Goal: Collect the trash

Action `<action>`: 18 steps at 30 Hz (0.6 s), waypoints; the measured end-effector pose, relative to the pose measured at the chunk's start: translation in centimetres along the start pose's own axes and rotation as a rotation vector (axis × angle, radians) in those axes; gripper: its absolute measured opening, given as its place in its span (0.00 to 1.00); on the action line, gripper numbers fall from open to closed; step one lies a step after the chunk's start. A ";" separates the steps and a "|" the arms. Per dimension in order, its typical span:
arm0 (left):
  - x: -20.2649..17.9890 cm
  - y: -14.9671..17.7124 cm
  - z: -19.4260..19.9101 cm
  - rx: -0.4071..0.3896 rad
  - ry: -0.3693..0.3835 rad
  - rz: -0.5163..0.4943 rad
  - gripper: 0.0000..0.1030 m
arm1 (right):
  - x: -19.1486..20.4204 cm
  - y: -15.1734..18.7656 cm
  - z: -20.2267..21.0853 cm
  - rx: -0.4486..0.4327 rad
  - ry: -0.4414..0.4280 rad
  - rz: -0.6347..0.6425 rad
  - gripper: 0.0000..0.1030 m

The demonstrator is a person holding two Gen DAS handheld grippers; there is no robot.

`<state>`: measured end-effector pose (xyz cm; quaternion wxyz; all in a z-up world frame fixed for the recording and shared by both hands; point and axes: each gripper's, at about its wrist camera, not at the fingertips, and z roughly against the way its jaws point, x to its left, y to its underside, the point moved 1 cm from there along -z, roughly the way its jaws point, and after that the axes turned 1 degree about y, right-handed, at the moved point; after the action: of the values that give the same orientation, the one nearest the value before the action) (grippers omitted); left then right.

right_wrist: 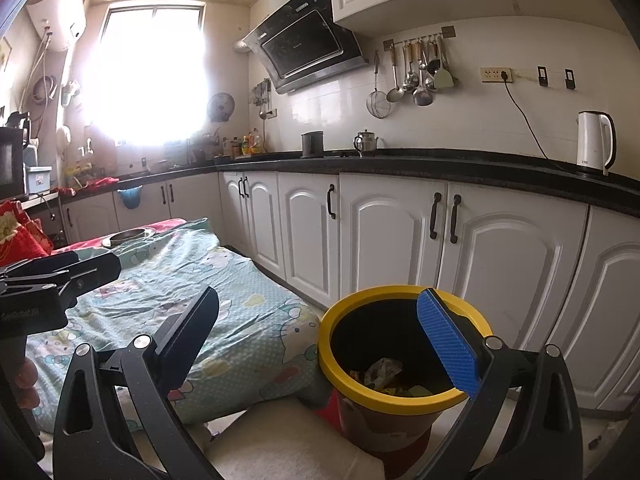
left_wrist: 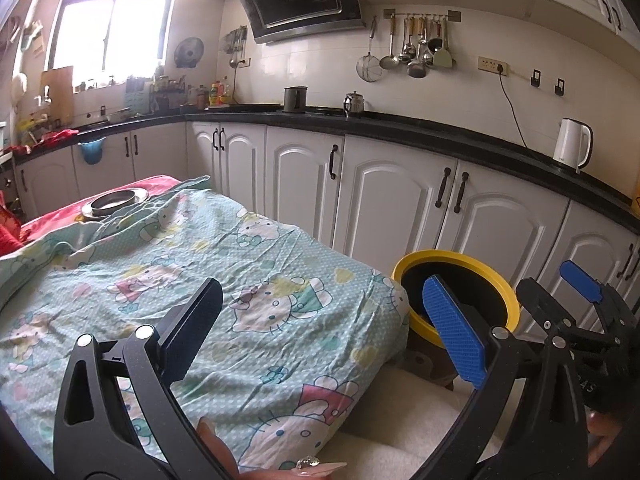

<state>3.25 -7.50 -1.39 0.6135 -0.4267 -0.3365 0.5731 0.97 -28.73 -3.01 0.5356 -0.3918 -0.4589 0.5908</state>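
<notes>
Both tongs, left gripper (left_wrist: 324, 332) and right gripper (right_wrist: 320, 340), were spread apart and empty. Wrappers (right_wrist: 384, 374) already sat inside the yellow-rimmed round bin (right_wrist: 340, 376) beside the cartoon-cat cloth-covered table (left_wrist: 240, 264). Looked like the collecting was nearly done; next you'd scan the cloth for leftovers.

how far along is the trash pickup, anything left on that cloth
Looks nearly done. The yellow-rimmed trash bin already holds crumpled wrappers. Nothing is in hand: the right gripper and left gripper are both open and empty. No loose trash shows on the cartoon-print teal cloth; only a round metal dish sits at its far end. Parts behind the grippers are hidden.
</notes>
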 end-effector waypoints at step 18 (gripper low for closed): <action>0.0 0.0 -0.1 0.001 -0.001 0.000 0.89 | 0.0 -0.1 0.0 -0.002 0.001 0.000 0.94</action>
<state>3.35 -7.47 -1.44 0.6135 -0.4261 -0.3365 0.5734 0.97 -28.69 -2.93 0.5355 -0.3928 -0.4591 0.5901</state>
